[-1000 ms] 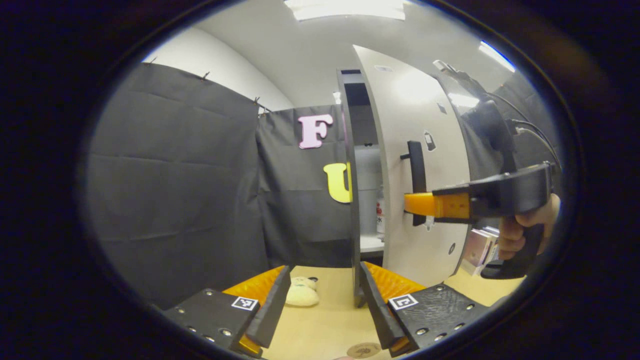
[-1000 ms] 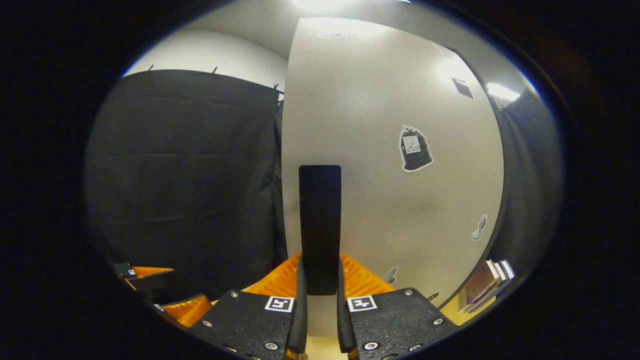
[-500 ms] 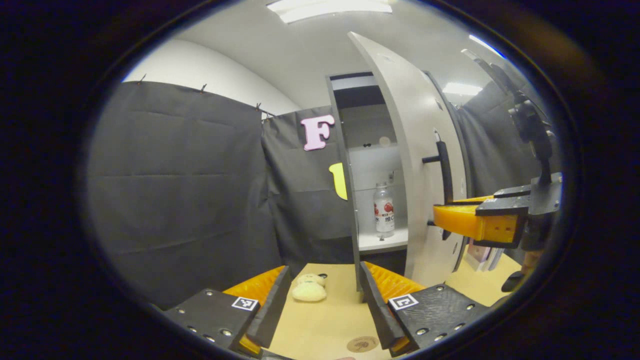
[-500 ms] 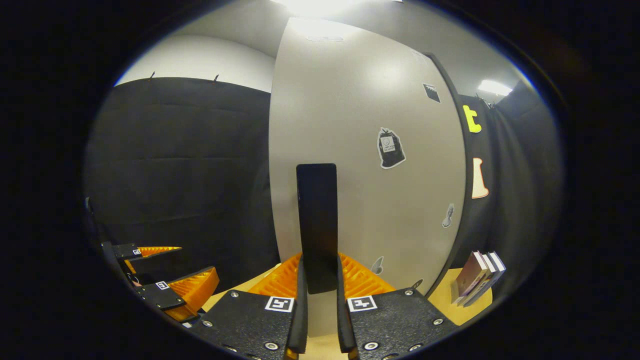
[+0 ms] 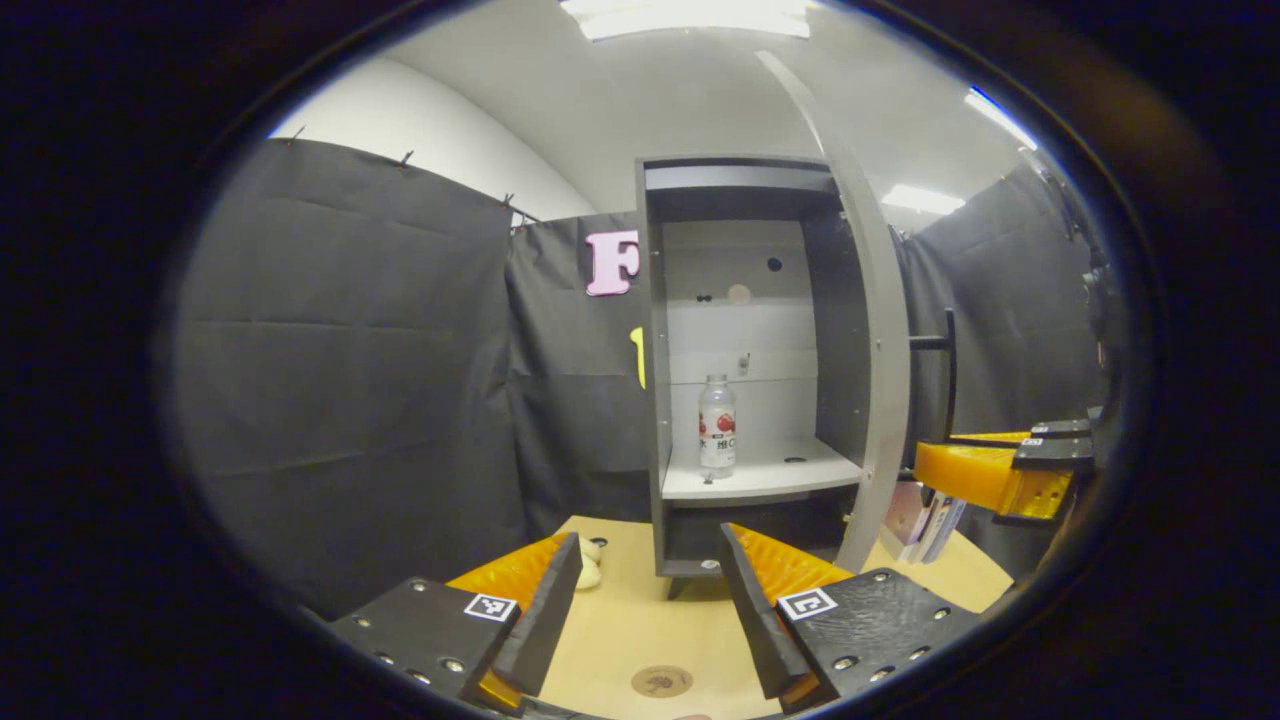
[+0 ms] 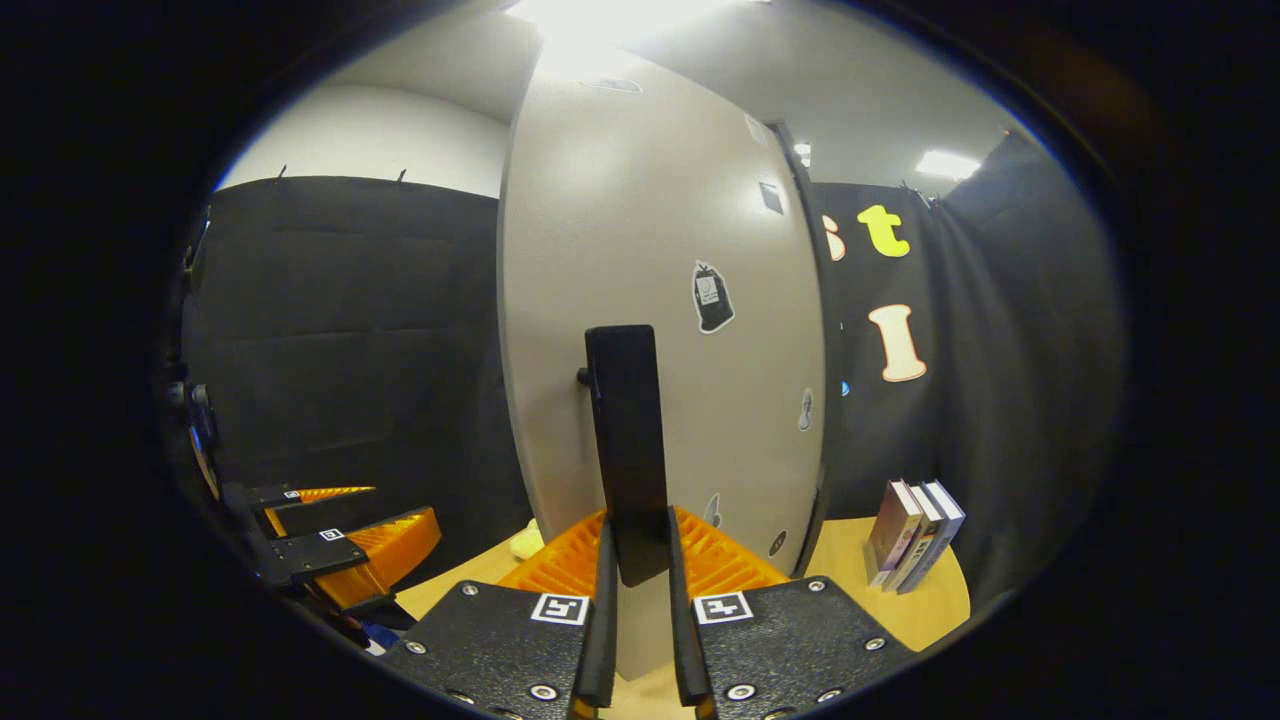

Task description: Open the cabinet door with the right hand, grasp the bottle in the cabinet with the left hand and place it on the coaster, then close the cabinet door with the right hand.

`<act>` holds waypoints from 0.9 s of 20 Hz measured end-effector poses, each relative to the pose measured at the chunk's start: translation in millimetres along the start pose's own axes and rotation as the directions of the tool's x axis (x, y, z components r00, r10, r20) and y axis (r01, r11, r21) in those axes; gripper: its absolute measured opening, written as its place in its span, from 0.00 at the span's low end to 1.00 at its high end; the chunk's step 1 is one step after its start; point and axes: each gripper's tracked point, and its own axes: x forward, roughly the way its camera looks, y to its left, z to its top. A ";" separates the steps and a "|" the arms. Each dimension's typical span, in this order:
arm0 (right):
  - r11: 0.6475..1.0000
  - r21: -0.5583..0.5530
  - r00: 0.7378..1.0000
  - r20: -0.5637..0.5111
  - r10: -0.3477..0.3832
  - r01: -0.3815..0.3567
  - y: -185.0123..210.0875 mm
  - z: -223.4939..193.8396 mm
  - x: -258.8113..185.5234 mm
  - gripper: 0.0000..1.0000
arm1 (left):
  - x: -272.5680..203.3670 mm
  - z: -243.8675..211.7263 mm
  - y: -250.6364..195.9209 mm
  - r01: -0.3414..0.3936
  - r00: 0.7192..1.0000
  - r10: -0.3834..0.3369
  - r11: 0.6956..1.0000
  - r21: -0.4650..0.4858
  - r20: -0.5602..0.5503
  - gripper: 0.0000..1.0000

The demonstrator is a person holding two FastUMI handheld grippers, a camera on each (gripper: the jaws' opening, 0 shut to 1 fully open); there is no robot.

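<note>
Left gripper view shows the cabinet (image 5: 750,330) standing open, its door (image 5: 880,330) swung out edge-on to me, so I judge the first step as good as done. The bottle (image 5: 716,426) stands upright on the shelf (image 5: 790,478), toward the left of the compartment, nothing touching it. My left gripper (image 5: 645,600) hangs low over the table (image 5: 620,630), fingers spread wide and empty, well apart from the bottle. The coaster (image 5: 661,681) lies on the table just ahead of those fingers, bare. A small pale toy (image 5: 588,575) sits near the cabinet's foot on the left.

In the right gripper view, my right gripper (image 6: 637,570) pinches the lower end of the door's black handle (image 6: 625,450); both fingers look pressed against its sides. That gripper also shows at the right in the left gripper view, beside the door's edge. A few books (image 6: 915,535) stand on the table beyond the door, out of the way.

What is left, as I judge it: reach the left gripper into the compartment, close on the bottle, carry it out and down to the coaster, let go, then swing the door shut with the right. I would hold the door wide while the left arm goes in, since the opening is narrow.
</note>
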 end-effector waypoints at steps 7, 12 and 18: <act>0.991 0.084 0.995 -0.022 -0.102 0.103 -42.3 -9.1 -33.2 0.22 | -13.7 -8.6 -57.3 0.089 0.996 -0.089 0.996 0.027 -0.025 0.79; 0.980 -0.042 0.980 0.015 -0.196 0.197 -80.2 -3.6 -47.7 0.20 | -12.9 13.0 -104.5 0.159 0.987 -0.160 0.984 0.082 0.014 0.79; 0.956 0.071 0.958 0.013 -0.286 0.285 -127.7 -5.7 -61.6 0.19 | 10.9 11.7 -162.6 0.272 0.961 -0.277 0.953 0.134 0.022 0.79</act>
